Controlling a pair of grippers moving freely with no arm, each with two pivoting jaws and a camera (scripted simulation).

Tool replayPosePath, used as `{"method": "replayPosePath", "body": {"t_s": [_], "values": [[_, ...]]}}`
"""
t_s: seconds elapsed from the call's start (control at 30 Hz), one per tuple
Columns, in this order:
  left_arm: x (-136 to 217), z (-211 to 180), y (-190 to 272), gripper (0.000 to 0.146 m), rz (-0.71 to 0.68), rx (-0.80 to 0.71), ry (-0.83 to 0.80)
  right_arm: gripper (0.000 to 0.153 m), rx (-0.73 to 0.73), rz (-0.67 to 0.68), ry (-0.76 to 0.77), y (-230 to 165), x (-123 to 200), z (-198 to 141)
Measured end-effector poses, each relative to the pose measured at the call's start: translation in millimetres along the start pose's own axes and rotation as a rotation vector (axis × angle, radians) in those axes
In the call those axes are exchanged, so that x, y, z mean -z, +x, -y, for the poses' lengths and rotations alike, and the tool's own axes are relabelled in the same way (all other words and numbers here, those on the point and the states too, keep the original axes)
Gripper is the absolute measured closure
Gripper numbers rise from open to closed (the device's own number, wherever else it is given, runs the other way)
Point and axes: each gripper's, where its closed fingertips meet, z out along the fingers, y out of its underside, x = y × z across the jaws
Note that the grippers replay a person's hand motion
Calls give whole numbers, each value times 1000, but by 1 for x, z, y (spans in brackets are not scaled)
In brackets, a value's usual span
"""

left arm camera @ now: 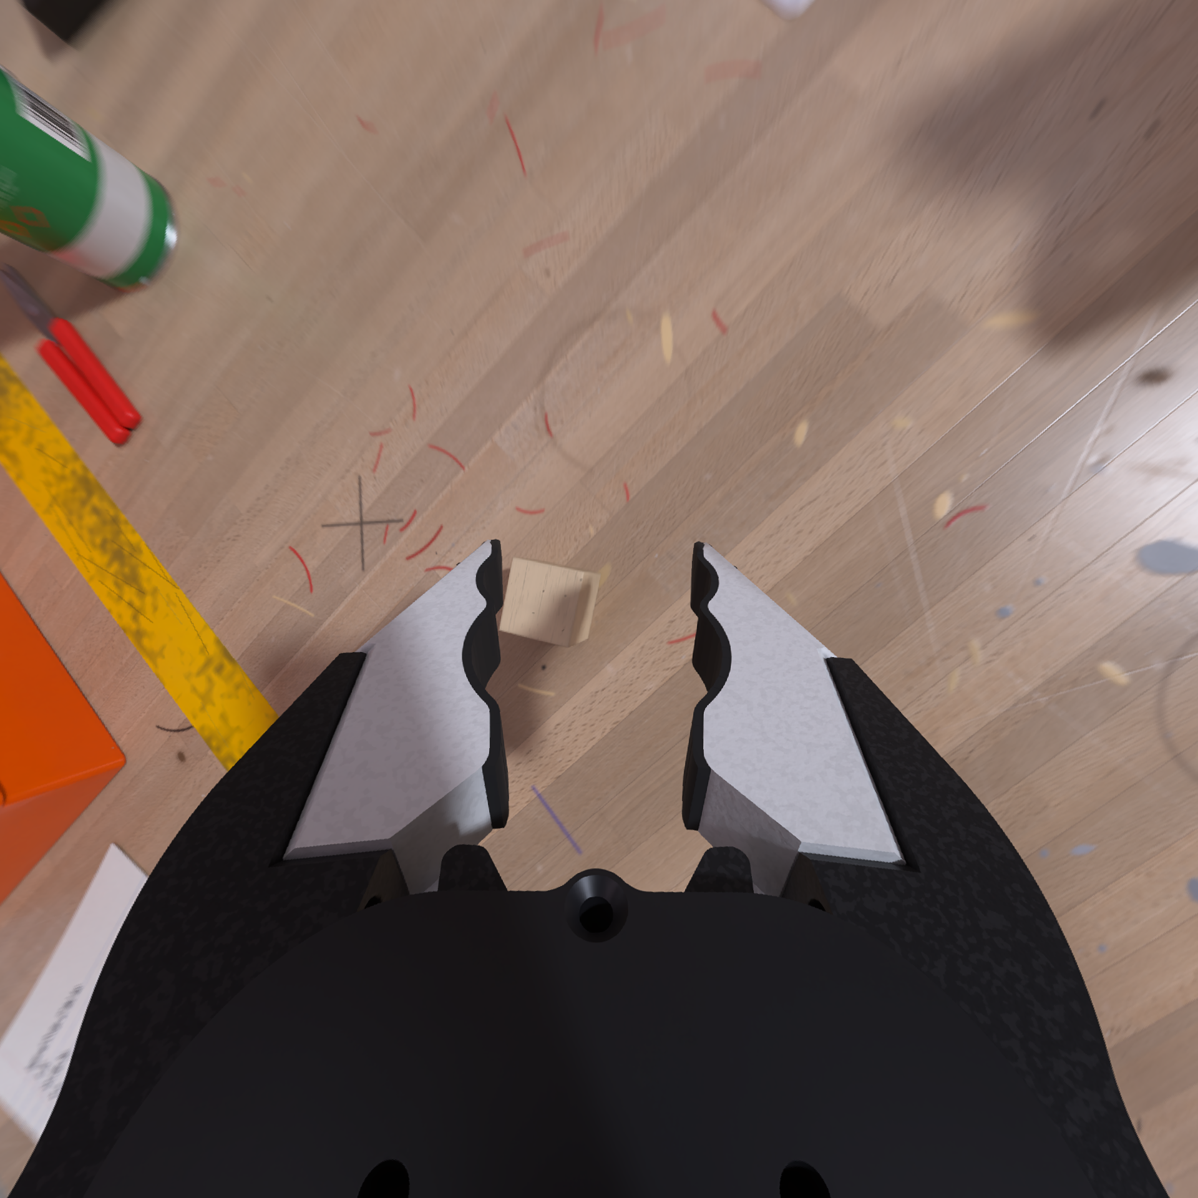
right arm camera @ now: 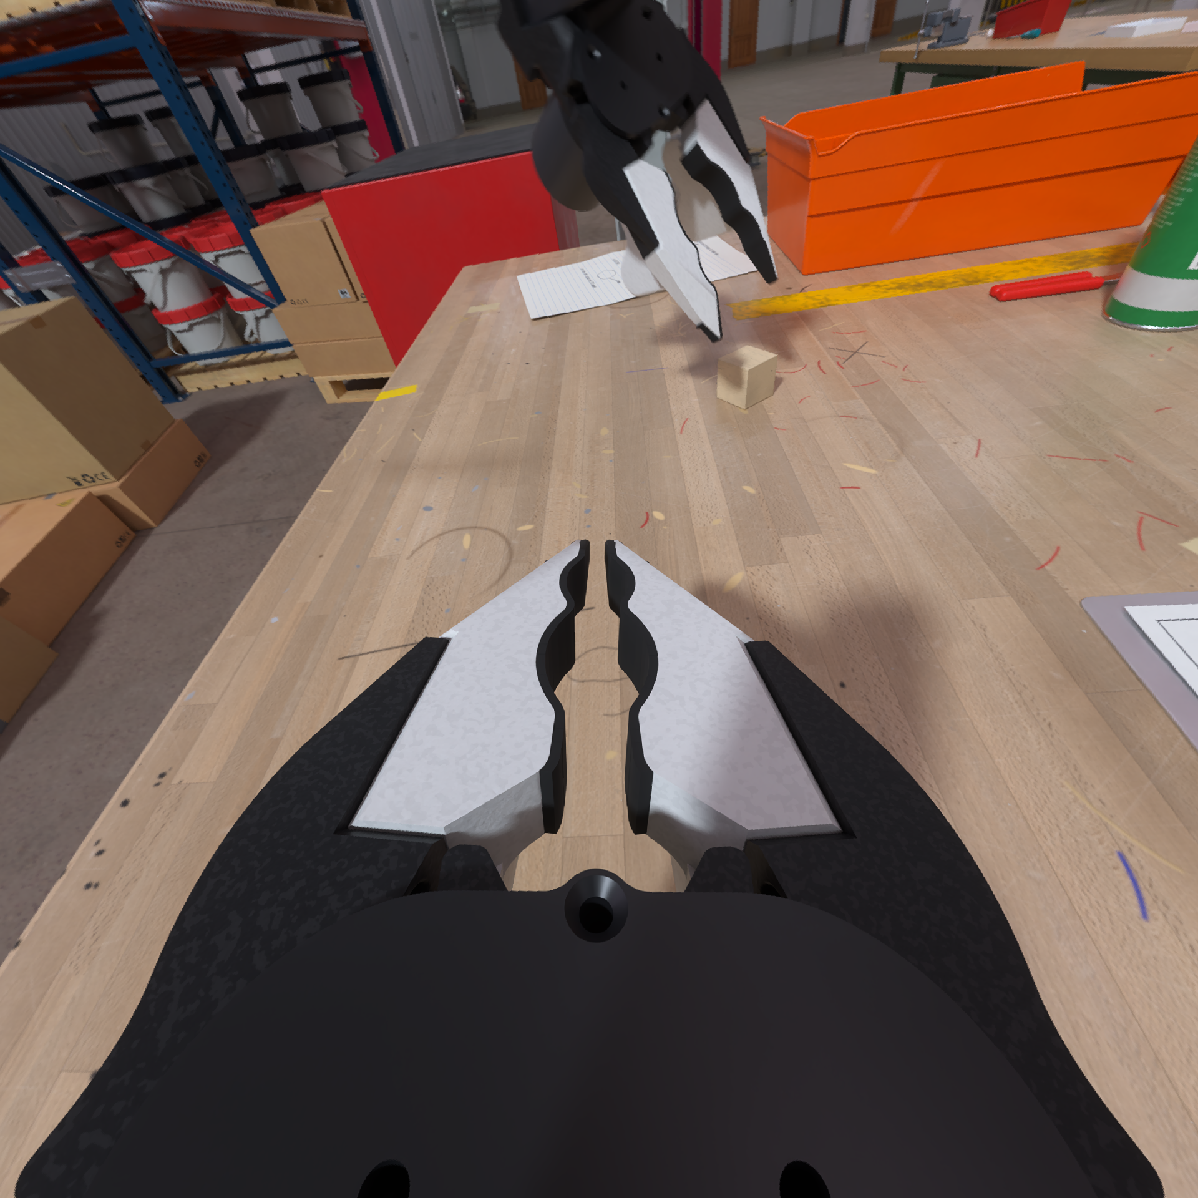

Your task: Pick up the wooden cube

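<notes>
- Left tongs (left arm camera: 596, 551) are up above the worktop (left arm camera: 843, 713), pointing down, fingers spread wide with nothing between the pads; from the right wrist view the same tongs (right arm camera: 745, 308) hang over the far half of the worktop (right arm camera: 518, 454), tips clear of the wood.
- Right tongs (right arm camera: 597, 548) sit low over the near end, fingers drawn almost together, only a narrow slit between the tips, gripping nothing.
- Orange bin (right arm camera: 972, 175) stands beyond the left tongs at the far right; in the left wrist view its orange corner (left arm camera: 45, 745) shows at the left edge.
- Green-and-white can (left arm camera: 84, 194) lies far off to the left of the left tongs; in the right wrist view it (right arm camera: 1160, 259) shows at the right edge, ahead of the right tongs.
- Yellow strip (left arm camera: 129, 570) runs along the worktop left of the left tongs, between the bin and the cube.
- White paper sheet (right arm camera: 583, 285) lies behind the left tongs as the right tongs see it.
- Red-handled tool (left arm camera: 91, 382) rests beside the yellow strip, near the can.
- Wooden cube (left arm camera: 548, 603) sits on the worktop under the gap of the left tongs, hard by the left-hand finger in that view, untouched; from the right tongs it (right arm camera: 745, 376) is well ahead, just below the left tongs' lower tip.
</notes>
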Motion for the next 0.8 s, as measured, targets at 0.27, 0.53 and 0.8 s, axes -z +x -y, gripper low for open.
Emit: {"method": "replayPosePath", "body": {"t_s": [0.27,0.53,0.8], "values": [[-29,-18,-17,83,-54,-79,-234,147,-14,32,-3,-2,1,-1],[-43,-34,-16,103,-108,-63,-430,147,5,40,-20,-5,0,-3],[-54,-7,-3,100,-175,-68,-360,147,9,45,-27,-7,0,-3]]}}
